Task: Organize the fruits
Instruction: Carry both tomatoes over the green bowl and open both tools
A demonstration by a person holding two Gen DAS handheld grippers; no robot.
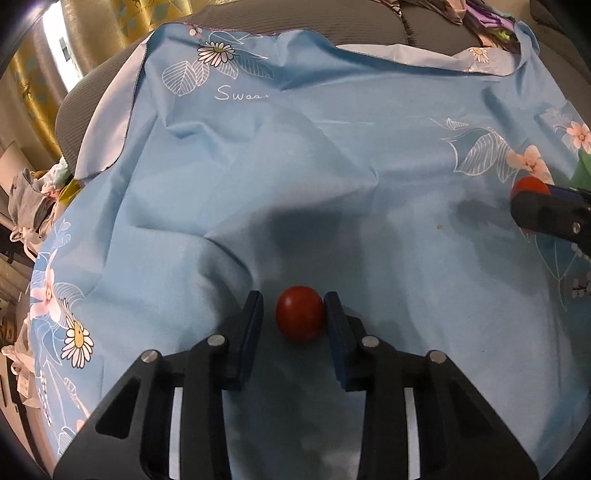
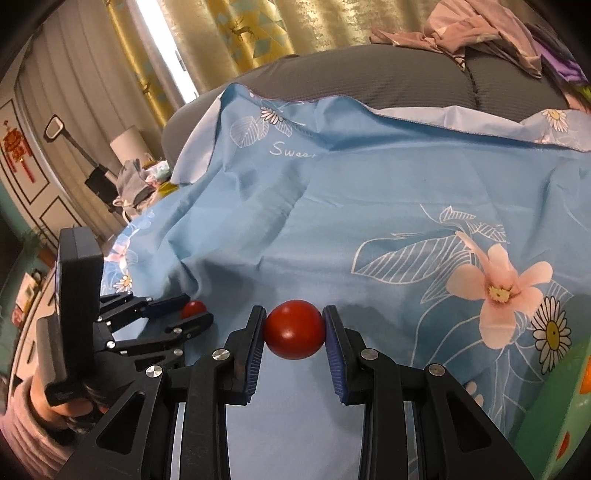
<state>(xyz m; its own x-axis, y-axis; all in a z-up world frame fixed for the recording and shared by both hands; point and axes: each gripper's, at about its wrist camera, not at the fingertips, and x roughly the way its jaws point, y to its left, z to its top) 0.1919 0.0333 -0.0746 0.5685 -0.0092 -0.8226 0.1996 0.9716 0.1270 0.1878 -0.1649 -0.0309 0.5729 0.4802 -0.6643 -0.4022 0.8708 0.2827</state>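
Note:
A small red tomato [image 1: 300, 314] lies on the blue flowered cloth [image 1: 295, 166] between the fingers of my left gripper [image 1: 293, 295]. Its right pad touches the fruit, while a narrow gap shows at the left pad. In the right wrist view, my right gripper [image 2: 294, 308] is shut on a second red tomato [image 2: 294, 329], lifted just off the cloth [image 2: 369, 206]. The left gripper [image 2: 199, 306] sits low at the left with its tomato [image 2: 194, 308] partly hidden. The right gripper [image 1: 532, 195] and its tomato [image 1: 528, 184] appear at the right edge of the left wrist view.
A green container [image 2: 554, 406] with orange marks stands at the lower right, and its edge [image 1: 583, 170] also shows in the left wrist view. The cloth covers a grey sofa [image 2: 369, 74] with clothes [image 2: 480, 33] piled on top. A hand in a pink sleeve [image 2: 22, 417] holds the left gripper.

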